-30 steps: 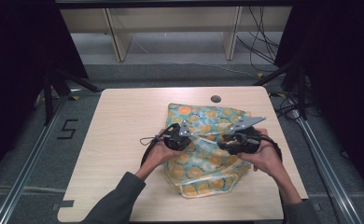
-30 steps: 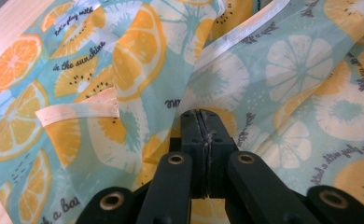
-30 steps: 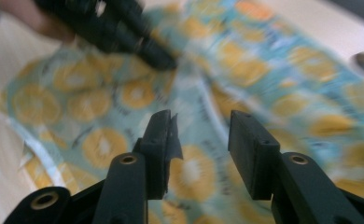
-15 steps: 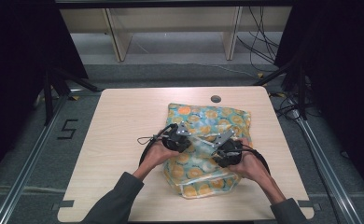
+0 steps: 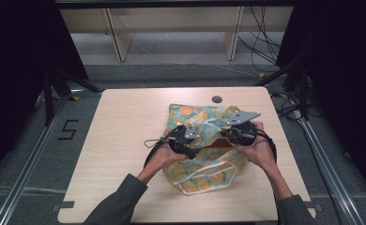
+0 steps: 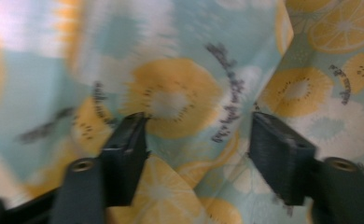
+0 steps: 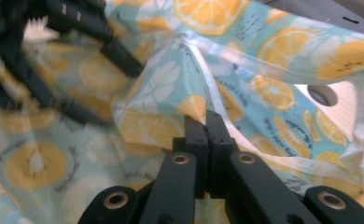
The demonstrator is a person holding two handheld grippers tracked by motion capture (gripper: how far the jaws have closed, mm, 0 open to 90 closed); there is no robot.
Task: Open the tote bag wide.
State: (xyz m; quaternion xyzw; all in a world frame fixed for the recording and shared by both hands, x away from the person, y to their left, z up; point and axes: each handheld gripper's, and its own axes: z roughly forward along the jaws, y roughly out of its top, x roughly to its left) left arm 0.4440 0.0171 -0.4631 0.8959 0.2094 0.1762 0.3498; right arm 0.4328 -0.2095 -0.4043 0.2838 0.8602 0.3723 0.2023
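Right gripper [image 7: 203, 122]: jaws pressed together, having just closed, pinching a raised fold of the cloth [image 7: 171, 93] at their tips; in the high view the right gripper [image 5: 228, 132] lies over the cloth's right half, held in the right hand [image 5: 258, 150]. Left gripper [image 6: 196, 140]: jaws standing apart, having just opened, cloth lying loose between and beyond them, pads not pressing on it; in the high view the left gripper [image 5: 193, 140] lies over the cloth's left half, held in the left hand [image 5: 164, 157], a black cable looping out to its left. The two grippers sit close together, tips pointing toward each other. Cloth [image 5: 195, 112]: pale teal, printed with orange citrus slices and white flowers, white piping along its edges; crumpled, bunched up between the grippers, its far edge lying flat, its near corner hanging toward the person. It rests right of centre on the table [image 5: 125, 140], light wood, rounded corners. Hole [image 5: 217, 99]: round, dark, in the tabletop just beyond the cloth's far edge; also seen in the right gripper view [image 7: 322, 94]. Sleeves: dark, entering from the near edge. Beyond the table: grey floor, wooden legs, cables at the far right.
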